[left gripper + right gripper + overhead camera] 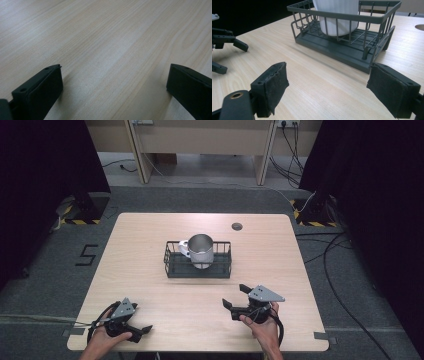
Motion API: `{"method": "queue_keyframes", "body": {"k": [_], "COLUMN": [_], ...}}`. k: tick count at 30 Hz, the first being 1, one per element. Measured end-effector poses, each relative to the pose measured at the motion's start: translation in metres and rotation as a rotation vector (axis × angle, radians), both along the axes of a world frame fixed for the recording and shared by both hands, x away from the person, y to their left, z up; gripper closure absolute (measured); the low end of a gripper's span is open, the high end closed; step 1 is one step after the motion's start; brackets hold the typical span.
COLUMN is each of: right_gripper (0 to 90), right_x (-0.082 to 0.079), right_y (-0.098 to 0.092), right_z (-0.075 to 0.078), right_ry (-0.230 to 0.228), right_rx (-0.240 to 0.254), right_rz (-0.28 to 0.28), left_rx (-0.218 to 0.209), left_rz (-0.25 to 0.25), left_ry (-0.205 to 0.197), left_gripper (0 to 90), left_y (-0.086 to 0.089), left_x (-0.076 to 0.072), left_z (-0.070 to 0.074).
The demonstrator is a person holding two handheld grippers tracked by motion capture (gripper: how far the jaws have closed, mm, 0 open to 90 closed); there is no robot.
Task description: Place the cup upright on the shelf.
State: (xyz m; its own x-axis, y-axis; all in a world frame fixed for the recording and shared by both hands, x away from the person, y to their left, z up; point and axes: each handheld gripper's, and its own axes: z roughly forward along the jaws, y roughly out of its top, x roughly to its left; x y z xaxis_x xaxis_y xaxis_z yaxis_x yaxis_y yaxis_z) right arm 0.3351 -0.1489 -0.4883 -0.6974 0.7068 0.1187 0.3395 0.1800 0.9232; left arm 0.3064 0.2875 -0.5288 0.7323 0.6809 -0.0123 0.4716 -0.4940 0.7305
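we see a dark grey wire basket [198,268] near the middle of the light wooden table [150,235], holding a shiny metal mug [201,251] upright with a white cup [184,247] just beside it, toward the table's left edge. our left gripper [146,330] rests low by the near left corner, its jaws wide apart over bare wood. our right gripper [234,296] hovers near the near edge, jaws spread with nothing between them, pointing toward the basket, well apart from it.
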Motion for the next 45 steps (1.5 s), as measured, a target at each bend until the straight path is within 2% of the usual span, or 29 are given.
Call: {"method": "queue_keyframes", "body": {"k": [14,26,39,45], "right_gripper": [15.9,15.9,15.4,15.3], "right_x": [-0.01,-0.019,-0.033,-0.038], "right_y": [-0.005,-0.011,-0.013,-0.016], "right_z": [-0.012,-0.021,-0.022,-0.023], "right_ry": [0.075,0.095,0.094,0.101], "right_rx": [-0.029,-0.055,-0.081,-0.084], "right_rz": [-0.007,-0.018,-0.015,-0.036], "left_rx": [-0.001,0.0,-0.001,0.0], "left_rz": [0.005,0.006,0.006,0.005], "left_ry": [0.001,0.0,0.0,0.0], "left_gripper": [0.0,0.0,0.0,0.0], "left_y": [0.0,0.0,0.0,0.0], "left_x": [0.0,0.0,0.0,0.0], "left_z": [0.0,0.0,0.0,0.0]}}
